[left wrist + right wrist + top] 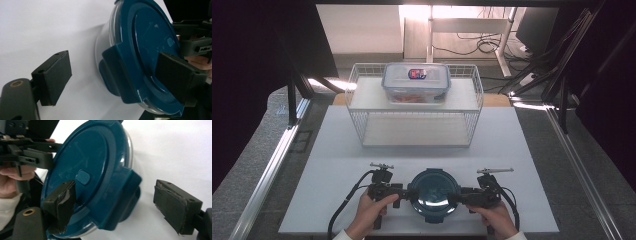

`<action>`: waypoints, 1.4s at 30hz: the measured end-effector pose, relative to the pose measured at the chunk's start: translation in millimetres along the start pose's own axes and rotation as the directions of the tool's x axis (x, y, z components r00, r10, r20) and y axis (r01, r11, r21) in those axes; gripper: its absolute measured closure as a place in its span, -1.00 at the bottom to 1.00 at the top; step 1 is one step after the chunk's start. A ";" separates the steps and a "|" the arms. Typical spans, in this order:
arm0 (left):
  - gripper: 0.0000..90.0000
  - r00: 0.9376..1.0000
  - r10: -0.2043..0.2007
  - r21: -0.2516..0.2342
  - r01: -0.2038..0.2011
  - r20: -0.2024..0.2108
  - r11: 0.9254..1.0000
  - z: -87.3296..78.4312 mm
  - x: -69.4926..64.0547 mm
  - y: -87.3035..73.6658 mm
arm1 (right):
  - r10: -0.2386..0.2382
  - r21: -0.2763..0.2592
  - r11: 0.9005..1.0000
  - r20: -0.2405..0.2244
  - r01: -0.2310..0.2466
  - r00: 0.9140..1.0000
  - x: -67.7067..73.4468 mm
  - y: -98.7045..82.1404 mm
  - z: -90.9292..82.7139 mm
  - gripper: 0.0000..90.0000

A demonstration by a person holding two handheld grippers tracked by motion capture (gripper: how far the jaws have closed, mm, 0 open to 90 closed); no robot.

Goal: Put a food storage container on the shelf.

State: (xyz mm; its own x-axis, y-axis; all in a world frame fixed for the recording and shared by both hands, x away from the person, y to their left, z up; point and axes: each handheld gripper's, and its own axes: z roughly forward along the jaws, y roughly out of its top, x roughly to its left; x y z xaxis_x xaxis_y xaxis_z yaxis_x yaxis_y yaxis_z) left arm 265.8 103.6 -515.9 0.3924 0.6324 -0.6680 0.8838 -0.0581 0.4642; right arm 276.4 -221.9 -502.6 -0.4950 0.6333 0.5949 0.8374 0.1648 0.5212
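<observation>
- Worktop (337,150): white, with a round container (434,194) under a dark blue clip lid at the near edge, centred between both hands.
- Left hand-held gripper (408,193): jaws spread wide, straddling the container's left side latch (117,72). One pad (175,72) sits over the lid top, the other pad (56,75) hangs off to the side over bare worktop. No squeeze on the latch visible.
- Right hand-held gripper (460,197): jaws also spread wide, mirrored on the right side latch (122,200). One worn pad (63,202) lies over the lid near its small centre button (83,177), the other pad (172,205) stands well apart from the latch over the worktop.
- Pad contact with the lid surface: cannot tell from either gripper view.
- Wire rack (414,105): white, at the far side of the worktop, well apart from the grippers.
- Rectangular clear box (416,82): sits on the rack's upper shelf, lid on, orange contents visible through the wall.
</observation>
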 end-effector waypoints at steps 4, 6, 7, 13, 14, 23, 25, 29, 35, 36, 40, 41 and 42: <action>-0.61 0.996 -0.027 0.040 0.024 0.082 0.999 7.6 -0.6 -2.3 | 0.031 0.030 0.999 -0.040 -0.030 0.999 4.1 -1.8 6.7 -0.54; -0.52 0.992 -0.030 0.062 0.022 0.121 0.998 10.2 -1.1 -3.3 | 0.046 0.034 0.998 -0.038 -0.045 0.998 6.2 -2.6 9.0 -0.55; -0.52 0.992 -0.028 0.069 0.020 0.119 0.997 10.7 -1.9 -3.5 | 0.054 0.036 0.998 -0.035 -0.053 0.998 6.7 -2.5 8.9 -0.54; -0.43 0.992 -0.057 0.058 0.051 0.112 0.997 8.3 -2.7 -2.7 | 0.130 0.038 0.991 -0.063 -0.128 0.990 1.2 -1.5 6.2 -0.39; -0.42 0.992 -0.064 0.054 0.058 0.110 0.997 7.8 -2.9 -3.0 | 0.139 0.036 0.990 -0.066 -0.137 0.988 0.3 -1.4 5.6 -0.36; -0.23 0.995 -0.041 0.013 0.040 0.091 0.999 -3.9 -9.6 -5.0 | 0.156 -0.009 0.987 -0.099 -0.158 0.983 -1.3 -3.7 -2.9 -0.15; -0.17 0.996 -0.033 -0.007 0.033 0.086 0.999 -8.2 -12.0 -4.7 | 0.149 -0.021 0.988 -0.104 -0.152 0.983 -0.3 -3.3 -5.0 -0.11; -0.12 0.998 -0.004 -0.032 0.007 0.067 0.999 -13.3 -16.9 -4.8 | 0.097 -0.042 0.994 -0.096 -0.101 0.991 5.2 -2.8 -7.9 -0.07; -0.12 0.998 0.022 -0.033 -0.020 0.061 0.999 -15.9 -18.5 -5.5 | 0.038 -0.056 0.998 -0.076 -0.042 0.996 12.3 -2.3 -8.6 -0.07; -0.12 0.998 0.025 -0.034 -0.023 0.059 0.999 -16.4 -19.0 -5.6 | 0.027 -0.055 0.998 -0.073 -0.031 0.997 13.1 -1.9 -9.1 -0.07; -0.12 0.997 0.044 -0.048 -0.041 0.058 0.998 -20.1 -21.9 -5.0 | 0.003 -0.066 0.998 -0.071 -0.008 0.997 16.8 -0.5 -11.3 -0.07; -0.12 0.997 0.050 -0.052 -0.047 0.057 0.998 -21.2 -22.6 -4.8 | -0.001 -0.070 0.998 -0.072 -0.004 0.997 17.8 -0.1 -11.9 -0.07; -0.12 0.997 0.053 -0.056 -0.050 0.056 0.997 -22.3 -23.4 -4.7 | -0.009 -0.076 0.997 -0.070 0.004 0.997 18.6 0.3 -12.5 -0.07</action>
State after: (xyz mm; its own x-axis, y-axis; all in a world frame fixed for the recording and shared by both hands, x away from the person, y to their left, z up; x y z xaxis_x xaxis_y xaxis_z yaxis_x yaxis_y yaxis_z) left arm 246.8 106.3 -489.5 0.4526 0.5841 -0.6738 0.8474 -0.0464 0.5290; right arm 264.6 -219.5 -483.8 -0.5179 0.5770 0.6315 0.8153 0.1094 0.5686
